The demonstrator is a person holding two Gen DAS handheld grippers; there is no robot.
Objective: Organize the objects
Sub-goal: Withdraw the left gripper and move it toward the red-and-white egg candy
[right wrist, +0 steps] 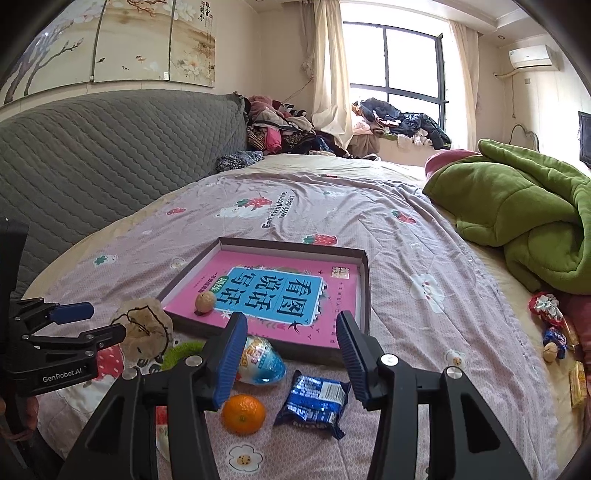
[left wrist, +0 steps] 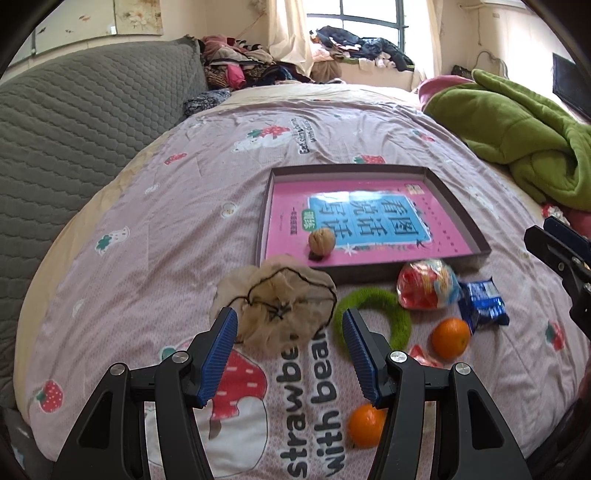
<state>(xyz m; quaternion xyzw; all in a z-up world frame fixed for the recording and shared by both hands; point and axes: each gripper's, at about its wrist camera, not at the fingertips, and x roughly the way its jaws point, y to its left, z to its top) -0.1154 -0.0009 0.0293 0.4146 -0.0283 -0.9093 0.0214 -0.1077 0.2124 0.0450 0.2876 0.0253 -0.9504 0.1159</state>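
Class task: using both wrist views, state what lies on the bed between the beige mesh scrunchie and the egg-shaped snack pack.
The green fuzzy ring lies between the beige scrunchie and the egg-shaped pack. The left wrist view shows it best; the right wrist view shows only a green sliver.

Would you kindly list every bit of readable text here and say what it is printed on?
"strawberry with bear", partly covered: bedsheet.
"看图说话写话": pink book in the tray.
"GenRobot.AI": left claw.
Blue snack packet, egg-shaped wrapper and wall scroll: too blurred to read.
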